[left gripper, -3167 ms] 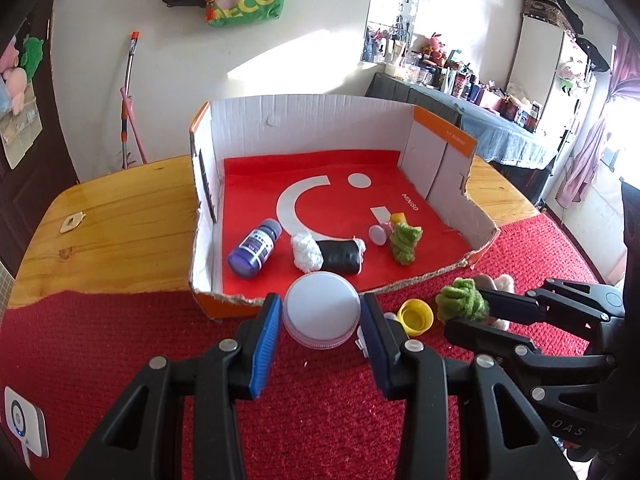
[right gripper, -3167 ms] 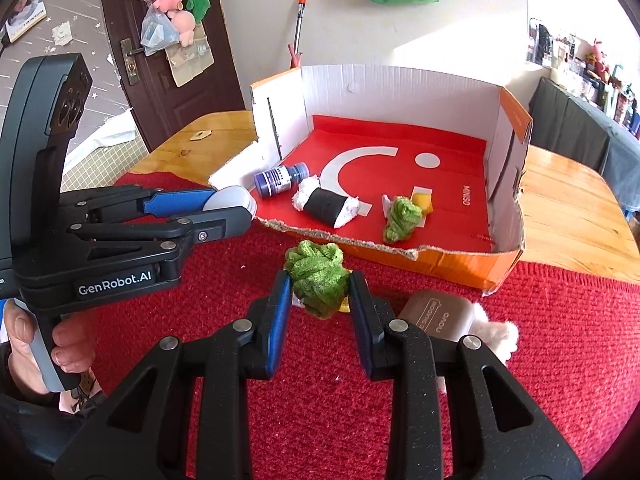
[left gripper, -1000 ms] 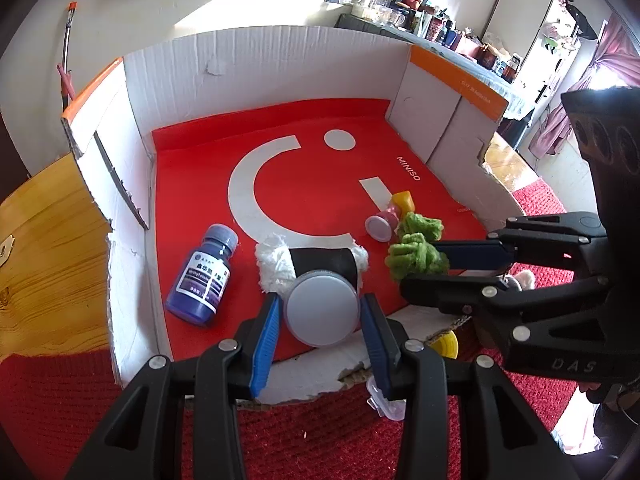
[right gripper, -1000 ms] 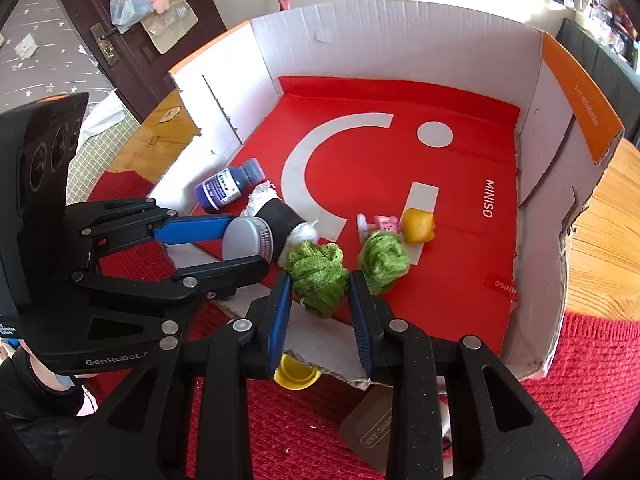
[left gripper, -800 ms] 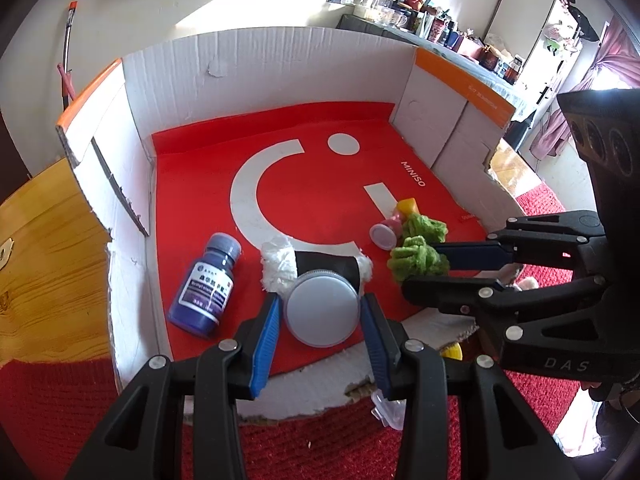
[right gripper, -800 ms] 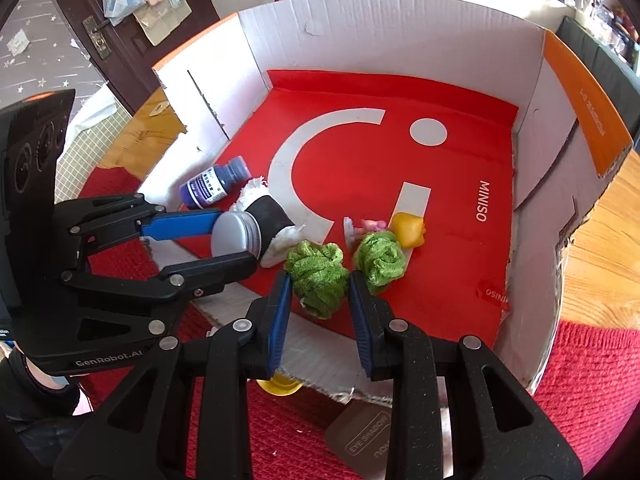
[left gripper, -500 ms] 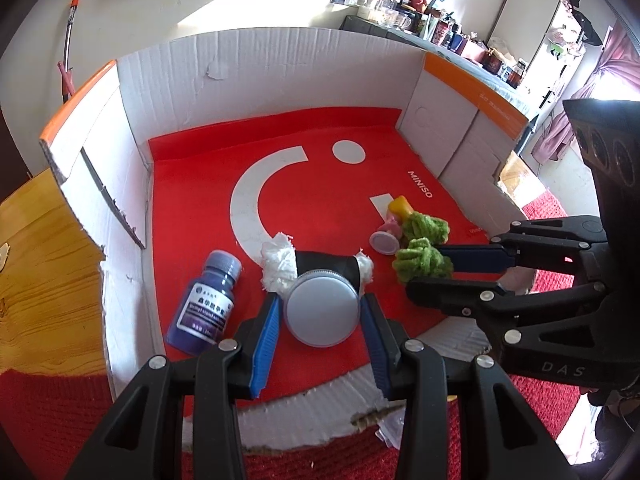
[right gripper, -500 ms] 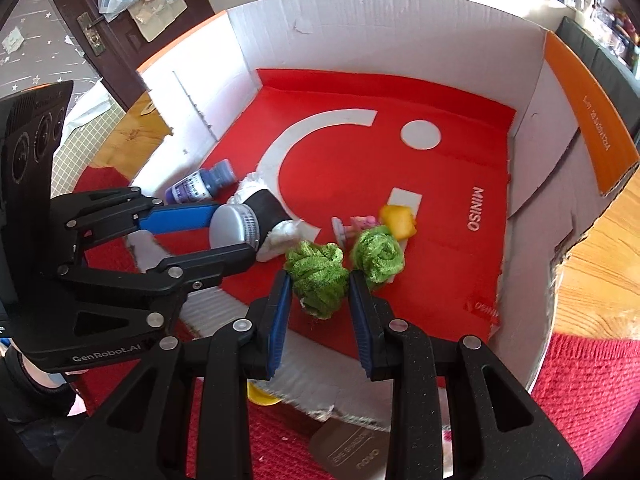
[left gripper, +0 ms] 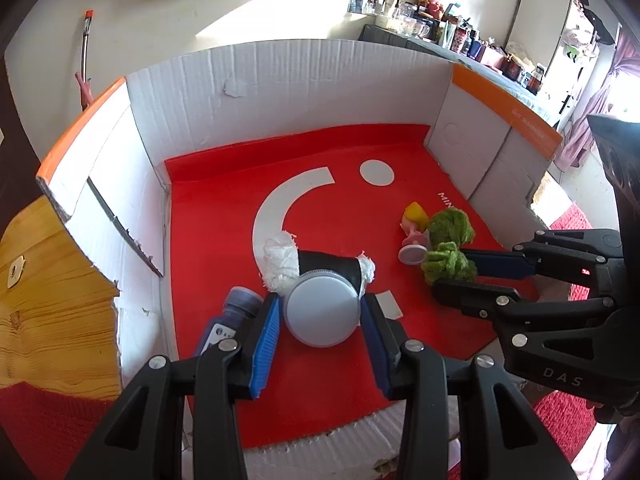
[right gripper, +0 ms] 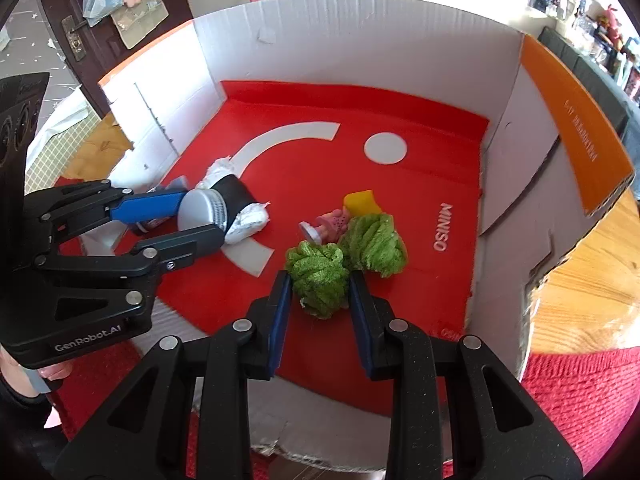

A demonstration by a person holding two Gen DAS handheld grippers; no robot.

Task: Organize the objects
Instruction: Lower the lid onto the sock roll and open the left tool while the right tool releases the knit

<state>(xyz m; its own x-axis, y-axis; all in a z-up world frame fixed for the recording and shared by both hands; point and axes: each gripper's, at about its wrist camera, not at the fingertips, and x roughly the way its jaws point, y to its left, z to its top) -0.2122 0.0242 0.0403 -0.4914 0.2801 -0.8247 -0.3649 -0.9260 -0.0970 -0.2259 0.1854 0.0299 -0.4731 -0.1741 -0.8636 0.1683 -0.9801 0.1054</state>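
Observation:
My left gripper (left gripper: 320, 318) is shut on a round grey-lidded jar (left gripper: 322, 308), held low inside the cardboard box (left gripper: 280, 92) with the red floor, just in front of a black-and-white roll (left gripper: 320, 262). It also shows in the right wrist view (right gripper: 188, 222). My right gripper (right gripper: 318, 300) is shut on a green yarn ball (right gripper: 320, 280), held inside the box next to a second green yarn ball (right gripper: 374, 246); the held ball also shows in the left wrist view (left gripper: 448, 266).
In the box lie a blue bottle (left gripper: 230, 320) by the left wall, a pink toy (right gripper: 326, 224) and a yellow piece (right gripper: 362, 202). White box walls (right gripper: 400, 60) rise around. A red cloth (right gripper: 580, 396) covers the wooden table (left gripper: 44, 296) outside.
Both grippers have moved forward over the box's front edge and down into it, each still holding its object. The yellow cap and other items outside have dropped out of view.

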